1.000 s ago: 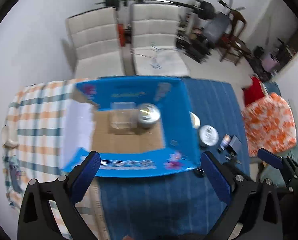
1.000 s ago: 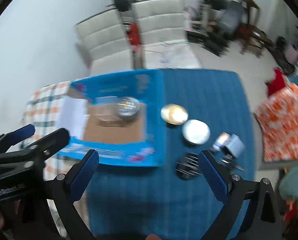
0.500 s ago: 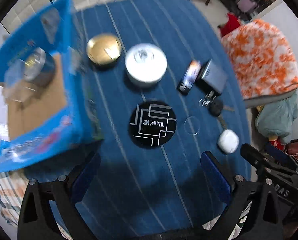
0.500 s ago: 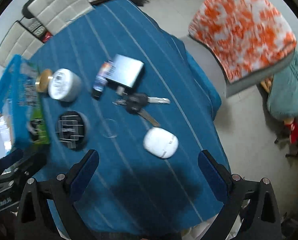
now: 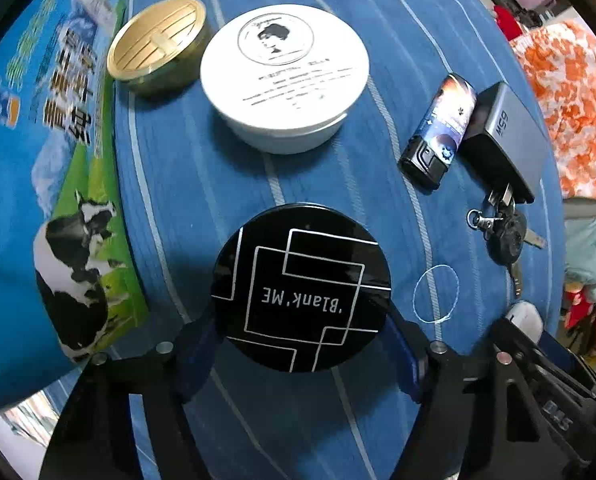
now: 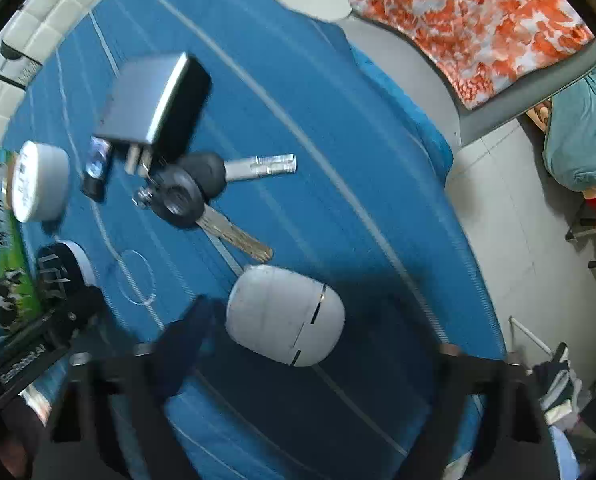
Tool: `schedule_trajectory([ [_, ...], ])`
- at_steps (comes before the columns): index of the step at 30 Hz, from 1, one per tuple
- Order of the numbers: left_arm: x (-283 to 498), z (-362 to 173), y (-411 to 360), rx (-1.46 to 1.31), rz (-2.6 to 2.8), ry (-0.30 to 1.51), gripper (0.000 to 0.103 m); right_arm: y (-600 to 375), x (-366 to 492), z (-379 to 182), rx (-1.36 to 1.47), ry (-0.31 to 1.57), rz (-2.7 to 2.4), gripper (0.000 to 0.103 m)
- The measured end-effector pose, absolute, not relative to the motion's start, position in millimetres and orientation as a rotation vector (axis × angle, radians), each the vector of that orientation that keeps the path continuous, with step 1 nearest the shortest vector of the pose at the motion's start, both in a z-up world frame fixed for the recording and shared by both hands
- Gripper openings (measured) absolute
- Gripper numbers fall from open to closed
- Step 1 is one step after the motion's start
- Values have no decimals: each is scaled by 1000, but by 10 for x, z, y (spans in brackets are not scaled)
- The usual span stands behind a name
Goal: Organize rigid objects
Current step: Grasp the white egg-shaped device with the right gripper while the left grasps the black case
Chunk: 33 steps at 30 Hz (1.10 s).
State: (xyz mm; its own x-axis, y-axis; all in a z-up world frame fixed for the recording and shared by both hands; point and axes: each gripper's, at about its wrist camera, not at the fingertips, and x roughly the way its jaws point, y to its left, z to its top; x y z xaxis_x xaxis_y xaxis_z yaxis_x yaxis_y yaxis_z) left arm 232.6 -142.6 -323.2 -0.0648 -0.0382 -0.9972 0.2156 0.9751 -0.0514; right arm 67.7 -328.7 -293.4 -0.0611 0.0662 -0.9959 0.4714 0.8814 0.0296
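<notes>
Most items remain out on the table (image 5: pixel 202 184): left gripper (image 5: pixel 302 344) spread wide around the black tin (image 5: pixel 302 288), right gripper (image 6: pixel 298 356) wide around the white case (image 6: pixel 284 320).

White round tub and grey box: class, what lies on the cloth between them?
In the left wrist view, a lighter lies between the white tub and the grey box, close against the box.
</notes>
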Motion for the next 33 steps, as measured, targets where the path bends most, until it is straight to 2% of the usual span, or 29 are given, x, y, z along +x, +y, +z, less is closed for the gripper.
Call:
schedule_trajectory([
  [4,2273,-3241,-1558,154,-207,1597,71,-3199,693,-2887,337,1570,-369,61],
  [10,2140,-3190,-1615,141,-236,1581,70,-3151,689,-2861,298,1585,-335,60],
  [22,1954,-2708,-1672,161,-315,1467,66,-3017,563,-2471,254,1520,-264,60],
  [26,1976,-2827,-1700,183,-327,1483,66,-2967,582,-2487,207,1518,-262,60],
  [30,2132,-3194,-1688,209,-316,1618,66,-3018,589,-2617,229,1547,-270,61],
  [33,2166,-3210,-1732,239,-306,1604,67,-3042,590,-2643,233,1547,-276,61],
])
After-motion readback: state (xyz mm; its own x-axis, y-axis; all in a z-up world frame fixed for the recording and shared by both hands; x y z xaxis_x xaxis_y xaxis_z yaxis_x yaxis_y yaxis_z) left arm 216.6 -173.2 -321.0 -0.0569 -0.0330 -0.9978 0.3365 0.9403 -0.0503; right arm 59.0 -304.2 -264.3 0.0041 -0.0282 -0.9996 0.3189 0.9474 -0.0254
